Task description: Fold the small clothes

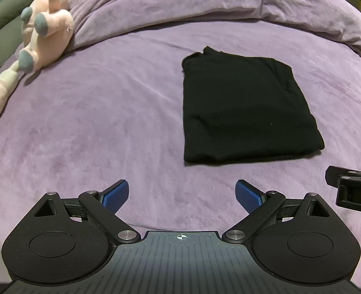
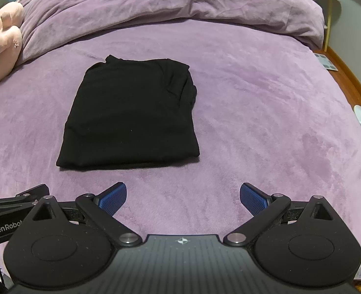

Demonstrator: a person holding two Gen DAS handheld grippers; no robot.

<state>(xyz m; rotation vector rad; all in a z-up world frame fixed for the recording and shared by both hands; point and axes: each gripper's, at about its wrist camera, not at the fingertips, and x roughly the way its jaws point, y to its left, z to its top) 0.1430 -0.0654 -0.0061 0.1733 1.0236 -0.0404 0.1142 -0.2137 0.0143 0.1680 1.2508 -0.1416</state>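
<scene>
Black cloth, a folded garment (image 1: pixel 246 107), lies flat on the purple blanket (image 1: pixel 106 122) as a neat, roughly rectangular packet. In the left wrist view it sits right of centre in the middle of the frame; in the right wrist view the same garment (image 2: pixel 131 115) lies left of centre. Its near edge is straight, and its far edge shows a small raised bump at the upper left corner. Along the right side of the packet some layered folds are visible.

Neither tool touches the garment. The left gripper (image 1: pixel 182 196) fills the bottom of its frame, its blue-padded fingers (image 1: pixel 115 194) spread wide with bare blanket between them, short of the garment's near edge. The right gripper (image 2: pixel 182 197) is likewise spread wide and holds nothing, its blue pads (image 2: pixel 254 198) apart over the blanket. Part of the right gripper shows at the lower right edge of the left view, and part of the left gripper at the lower left edge of the right view.

Farther out, a bunched purple duvet (image 2: pixel 180 2) runs across the top of both frames. A pink stuffed toy (image 1: pixel 45 31) with grey feet lies at the upper left, well apart from the garment. A wooden floor (image 2: pixel 347 73) shows at the right edge of the right view.
</scene>
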